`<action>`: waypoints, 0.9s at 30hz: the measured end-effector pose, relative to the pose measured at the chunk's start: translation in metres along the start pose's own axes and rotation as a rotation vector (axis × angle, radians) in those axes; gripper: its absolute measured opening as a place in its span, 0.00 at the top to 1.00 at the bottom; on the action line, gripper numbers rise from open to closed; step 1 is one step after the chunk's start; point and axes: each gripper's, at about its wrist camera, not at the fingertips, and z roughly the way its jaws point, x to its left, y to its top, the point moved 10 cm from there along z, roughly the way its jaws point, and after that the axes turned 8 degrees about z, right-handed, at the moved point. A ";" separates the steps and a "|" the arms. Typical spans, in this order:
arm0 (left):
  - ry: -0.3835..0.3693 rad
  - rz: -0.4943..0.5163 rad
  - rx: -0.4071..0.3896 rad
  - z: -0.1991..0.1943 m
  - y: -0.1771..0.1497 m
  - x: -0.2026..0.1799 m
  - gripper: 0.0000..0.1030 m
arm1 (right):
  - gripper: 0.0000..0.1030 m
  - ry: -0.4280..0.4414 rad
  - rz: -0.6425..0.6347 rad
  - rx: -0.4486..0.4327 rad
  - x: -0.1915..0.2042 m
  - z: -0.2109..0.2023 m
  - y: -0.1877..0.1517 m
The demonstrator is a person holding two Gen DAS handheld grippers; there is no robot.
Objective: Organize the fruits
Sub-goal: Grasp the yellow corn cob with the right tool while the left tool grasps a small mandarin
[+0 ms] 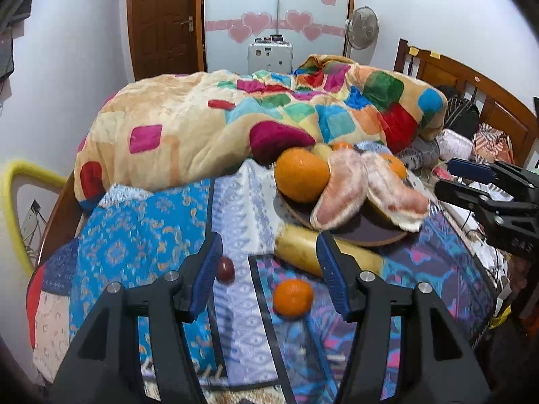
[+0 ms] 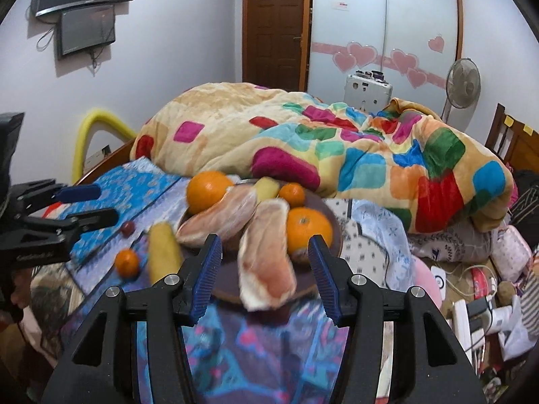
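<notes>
A dark brown plate [image 1: 370, 235] on the bed holds a large orange [image 1: 301, 175], two peeled pomelo wedges [image 1: 340, 198], small oranges and a yellow fruit. On the cloth in front of it lie a yellow fruit [image 1: 303, 245], a small tangerine [image 1: 292, 298] and a dark red fruit [image 1: 225, 269]. My left gripper [image 1: 269, 276] is open above the tangerine. My right gripper [image 2: 266, 269] is open just before the plate [image 2: 229, 289], with a pomelo wedge [image 2: 266, 269] between its fingers' line. The tangerine [image 2: 127, 262] and yellow fruit [image 2: 165, 252] lie left of it.
A bunched colourful blanket [image 1: 235, 124] lies behind the plate. The patterned cloth [image 1: 141, 235] covers the bed's near end. Clutter, cables and a power strip [image 2: 478, 306] sit at the right. The wooden headboard [image 1: 471, 77] stands far right.
</notes>
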 end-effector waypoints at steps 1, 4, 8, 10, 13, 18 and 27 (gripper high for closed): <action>-0.003 -0.001 0.010 0.001 -0.004 -0.001 0.44 | 0.51 0.003 -0.003 0.004 0.002 -0.001 -0.003; -0.016 0.004 0.053 0.007 -0.020 -0.007 0.44 | 0.51 0.022 -0.005 0.020 0.008 -0.004 -0.017; -0.026 0.029 0.104 0.017 -0.039 -0.017 0.43 | 0.51 0.042 -0.019 0.047 0.019 0.002 -0.033; -0.025 0.041 0.128 0.024 -0.047 -0.020 0.44 | 0.51 0.053 -0.029 0.051 0.026 0.005 -0.036; -0.028 0.052 0.146 0.030 -0.051 -0.021 0.44 | 0.51 0.094 -0.040 0.069 0.042 0.014 -0.037; -0.049 0.069 0.160 0.038 -0.051 -0.022 0.47 | 0.52 0.141 -0.078 0.116 0.065 0.035 -0.042; -0.108 0.055 0.148 0.039 -0.051 -0.025 0.68 | 0.64 0.177 -0.086 0.183 0.075 0.058 -0.054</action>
